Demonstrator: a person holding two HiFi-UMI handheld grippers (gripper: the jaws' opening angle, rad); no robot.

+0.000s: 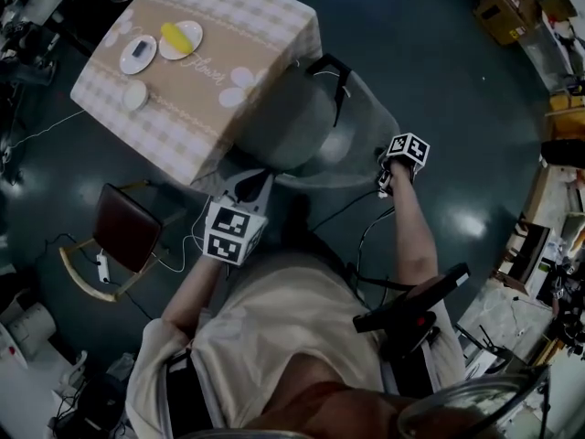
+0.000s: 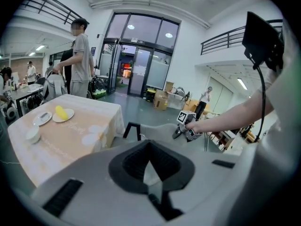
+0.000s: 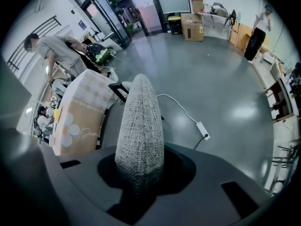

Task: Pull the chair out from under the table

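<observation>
Table (image 1: pixel 228 16), upper left of head view: checked cloth with daisy prints and one cursive word (image 1: pixel 201 68) that I can't read with any certainty.

Containers on it:
- white plate (image 1: pixel 194 35) holding a yellow oblong item (image 1: pixel 174 35), kind unclear
- second white plate (image 1: pixel 125 63) just left of it, with a small dark rectangular thing (image 1: pixel 139 51) on it
- small white bowl (image 1: pixel 134 95) nearer the table's edge, apart from both plates; I can't make out its inside

Grey chair (image 1: pixel 306 122), centre of head view: seat partly tucked under the table's near corner, back curving toward me.

Right claw (image 1: pixel 386 181): clamped on the top edge of the chair's back at its right side. In the right gripper view, coarse grey weave rises between the jaws.

Left claw (image 1: pixel 249 188): at the chair's left side, just below the hanging tablecloth corner. In the left gripper view the jaws stand close together with a pale sliver between them. I read that as a grip on the chair's edge.

Both marker cubes carry only black-and-white square patterns.

Lower left of head view: a wooden-framed chair with dark red seat (image 1: pixel 126 229), well apart from the table. White power strip (image 3: pixel 203 130) on the floor. Cardboard boxes (image 1: pixel 505 7), upper right.
</observation>
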